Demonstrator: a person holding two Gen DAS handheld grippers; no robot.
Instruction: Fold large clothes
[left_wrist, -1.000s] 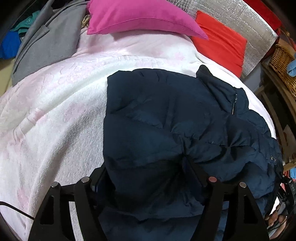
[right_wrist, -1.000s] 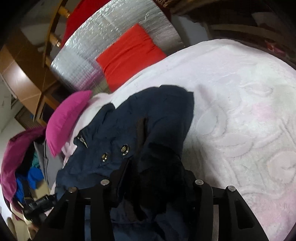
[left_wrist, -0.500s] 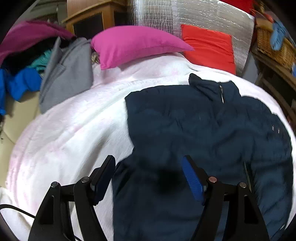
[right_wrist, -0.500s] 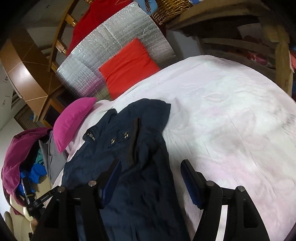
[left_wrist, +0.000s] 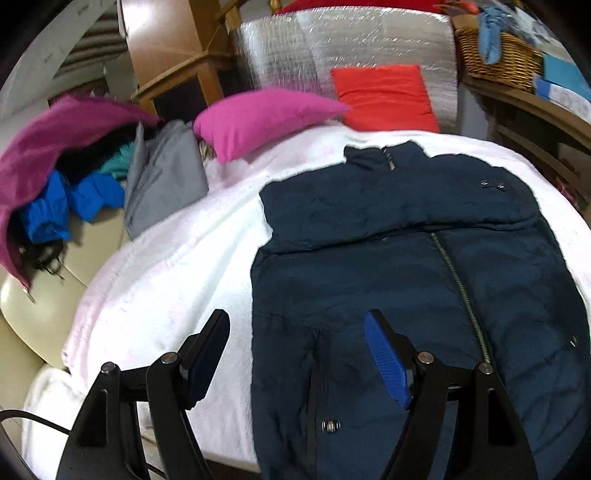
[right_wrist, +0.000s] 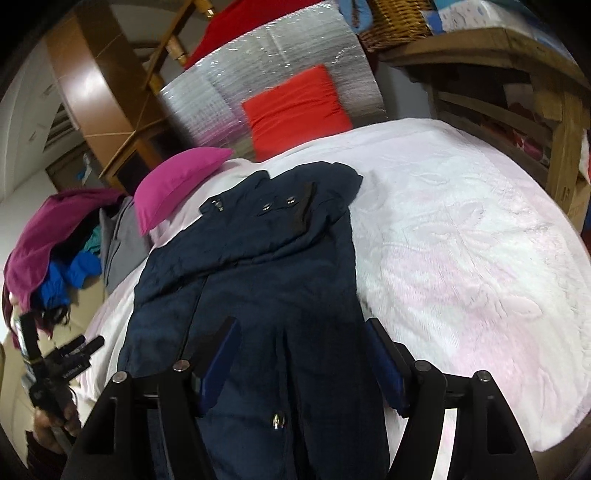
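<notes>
- Lying flat on my white blanket (left_wrist: 166, 266): navy jacket (left_wrist: 388, 229).
- Left gripper (left_wrist: 295, 354) spread, empty.
- Right gripper (right_wrist: 303, 354) just been opening, jaws clear of the cloth.

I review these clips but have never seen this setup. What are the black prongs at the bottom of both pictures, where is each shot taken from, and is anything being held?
The prongs are two hand-held grippers; a person carries one in each hand, each with a fisheye camera looking along its jaws. One picture looks past the left gripper, the other past the right gripper. Both look down at a dark navy jacket spread on a white bed blanket, with a pink pillow and red cushion behind. Both jaws stand open above the jacket, holding nothing; the right ones have just been opening.
</notes>
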